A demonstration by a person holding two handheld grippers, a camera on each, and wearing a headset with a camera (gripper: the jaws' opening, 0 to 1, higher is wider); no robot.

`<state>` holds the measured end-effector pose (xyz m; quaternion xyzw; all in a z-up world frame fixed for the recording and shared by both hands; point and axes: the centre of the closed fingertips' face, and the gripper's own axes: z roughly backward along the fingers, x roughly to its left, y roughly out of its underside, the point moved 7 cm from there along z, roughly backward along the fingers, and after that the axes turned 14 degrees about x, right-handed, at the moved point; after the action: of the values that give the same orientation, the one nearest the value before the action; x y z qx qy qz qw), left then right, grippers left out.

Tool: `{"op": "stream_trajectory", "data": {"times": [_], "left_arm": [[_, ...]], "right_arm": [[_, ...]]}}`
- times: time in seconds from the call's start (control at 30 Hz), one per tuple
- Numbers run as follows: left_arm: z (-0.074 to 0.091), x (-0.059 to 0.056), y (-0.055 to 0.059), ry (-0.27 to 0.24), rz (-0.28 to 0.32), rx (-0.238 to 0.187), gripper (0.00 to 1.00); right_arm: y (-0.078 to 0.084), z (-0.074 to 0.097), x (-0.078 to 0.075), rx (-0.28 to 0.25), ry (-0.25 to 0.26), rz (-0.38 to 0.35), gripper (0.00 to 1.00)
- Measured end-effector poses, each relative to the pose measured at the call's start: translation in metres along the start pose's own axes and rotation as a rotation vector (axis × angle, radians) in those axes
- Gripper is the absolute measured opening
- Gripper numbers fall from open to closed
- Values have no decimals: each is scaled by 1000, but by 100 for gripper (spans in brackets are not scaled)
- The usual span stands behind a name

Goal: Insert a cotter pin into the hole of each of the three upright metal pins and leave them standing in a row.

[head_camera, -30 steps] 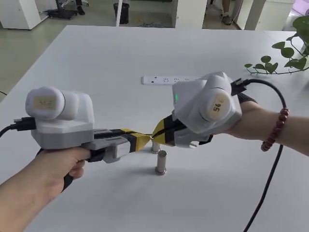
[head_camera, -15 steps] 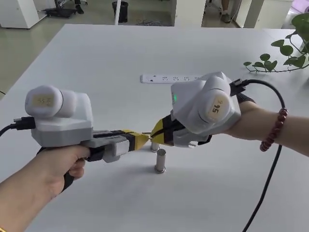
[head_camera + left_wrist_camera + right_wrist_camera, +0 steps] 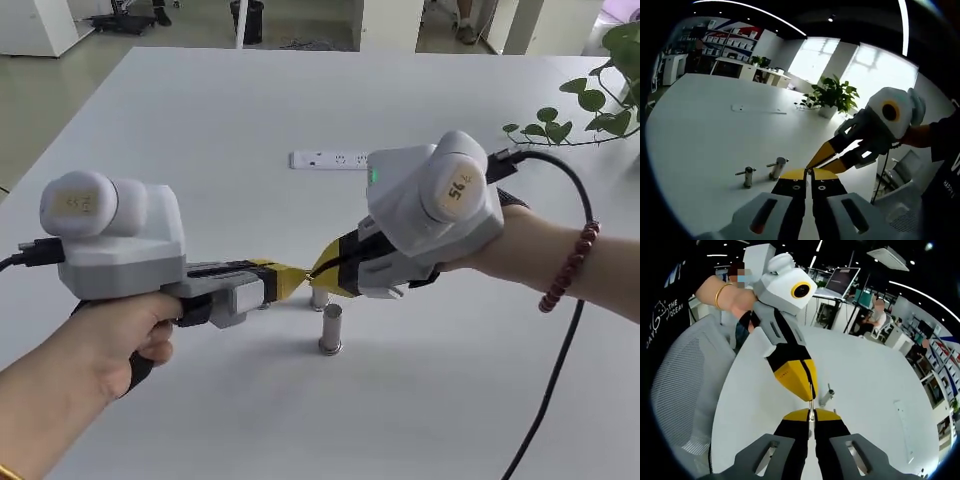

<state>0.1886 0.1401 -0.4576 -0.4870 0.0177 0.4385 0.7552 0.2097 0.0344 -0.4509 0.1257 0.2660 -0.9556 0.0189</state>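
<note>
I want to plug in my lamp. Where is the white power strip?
In the head view the white power strip lies flat on the table, just beyond the right gripper and the upright metal pins.

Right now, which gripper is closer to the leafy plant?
Right. The right gripper sits on the leafy plant's side of the table; the left gripper sits on the opposite side, farther off. Their tips meet in between.

Shells of left gripper (image 3: 296, 281) and right gripper (image 3: 321, 276) pale grey, jaws yellow-black. Black cable (image 3: 572, 330) exits right at 2 o'clock; dark-red bead bracelet (image 3: 570, 268).
</note>
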Motion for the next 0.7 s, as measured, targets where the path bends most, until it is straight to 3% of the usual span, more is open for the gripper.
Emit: {"op": "stream_trajectory", "data": {"times": [0.23,0.43,0.57,0.7], "left_arm": [[2,2,-5,6,5,-21,0],[6,5,-8,14,-5,-33,0],[9,4,-8,33,-39,-39,0],[10,3,-7,43,-80,-27,0]], "right_arm": [[3,-1,-1,-19,-13,-67,3],[7,2,-6,-120,-85,-241,8],[11,5,-6,-157,-135,-335,11],[17,8,-6,-200,-229,-427,11]]}}
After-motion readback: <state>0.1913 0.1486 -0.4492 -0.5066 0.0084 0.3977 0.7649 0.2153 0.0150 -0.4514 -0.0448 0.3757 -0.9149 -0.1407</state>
